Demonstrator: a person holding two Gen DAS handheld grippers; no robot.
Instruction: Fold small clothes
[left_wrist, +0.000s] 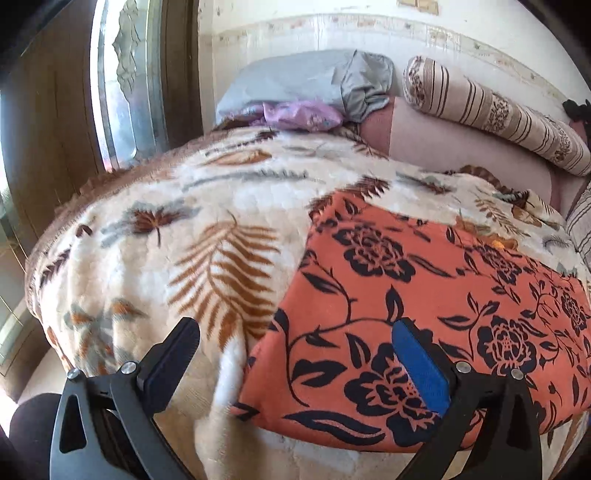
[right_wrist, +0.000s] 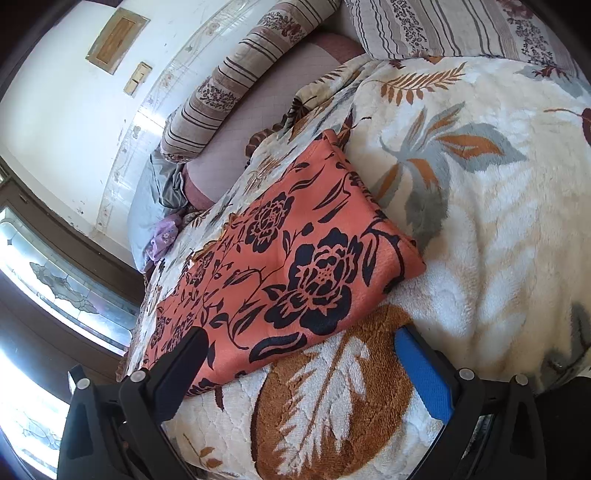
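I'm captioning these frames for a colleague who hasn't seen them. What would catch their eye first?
The orange cloth with black flowers, lying flat in a folded rectangle on the cream fleece blanket with brown and grey leaves. Both the left gripper and right gripper hang open at its near edge, holding nothing.

Home bedroom: bed w/ fleece blanket, striped pillows, window.
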